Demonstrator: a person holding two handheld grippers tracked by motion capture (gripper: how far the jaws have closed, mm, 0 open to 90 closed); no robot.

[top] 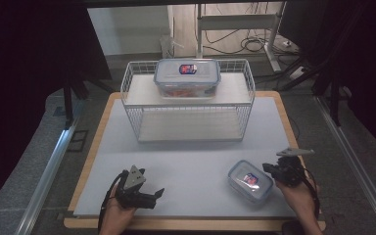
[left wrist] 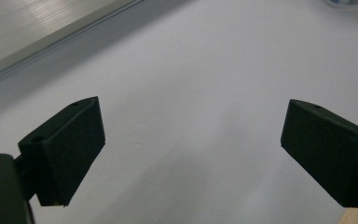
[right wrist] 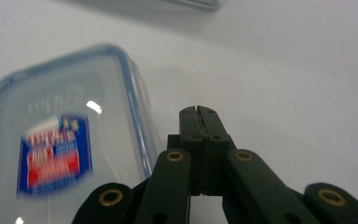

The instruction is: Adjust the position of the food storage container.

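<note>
I count two lidded containers: a small container [top: 250,180] lying just left of my right gripper [top: 270,169], whose jaws are clenched together on nothing, and a larger container [top: 187,77] far ahead on the top shelf of one wire rack [top: 132,83]. My left gripper [top: 159,193] stands wide, released, over the bare white mat [top: 186,161], nothing between.

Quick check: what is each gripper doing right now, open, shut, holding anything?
Left gripper: open, jaws wide apart, nothing between them.
Right gripper: shut, jaws pressed together, empty, beside the small container.
</note>
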